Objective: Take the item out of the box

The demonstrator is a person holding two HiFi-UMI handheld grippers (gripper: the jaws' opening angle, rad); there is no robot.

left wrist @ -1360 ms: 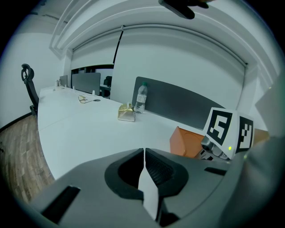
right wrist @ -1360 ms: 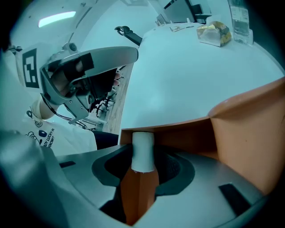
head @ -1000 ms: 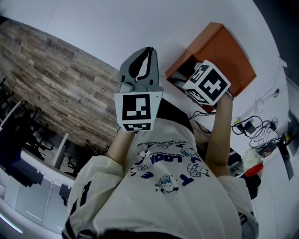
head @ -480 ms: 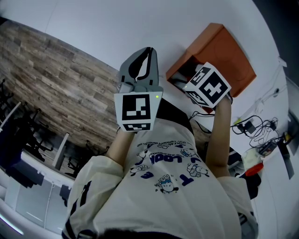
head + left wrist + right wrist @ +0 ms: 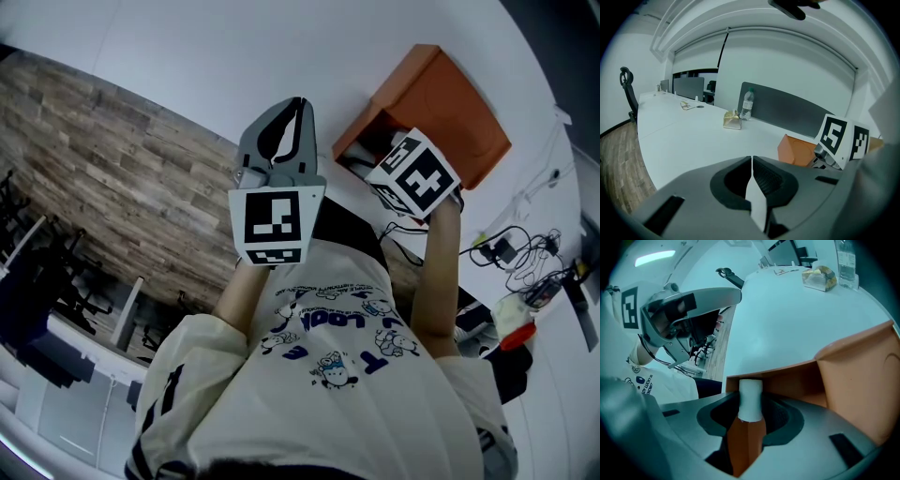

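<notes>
Since the small white cylindrical item (image 5: 751, 394) at the mouth of the orange cardboard box (image 5: 862, 380) on the white table (image 5: 787, 324) looks light, stiff and smooth, the right gripper (image 5: 750, 404), jaws wide, seems to pinch its sides squarely; the left gripper (image 5: 752, 161) is pressed together, empty.

- Shirt (image 5: 328, 394): blue print on chest, seen upside down from head view, "LOOK" in big letters. Larger loose letters "T" and "E" beside cartoon figures just under it. Fine line of print next to "LOOK" too small to read.
- Same shirt in right gripper view (image 5: 640, 380): small print line, roughly "LUCKY", rest unclear.
- Left marker cube (image 5: 275, 225), touching shirt's upper edge: black-white square code, no letters.
- Right marker cube (image 5: 417, 173), above shirt's right shoulder: same kind of code.
- Bottle (image 5: 746, 104) on surface, far beyond shirt: label unreadable.
</notes>
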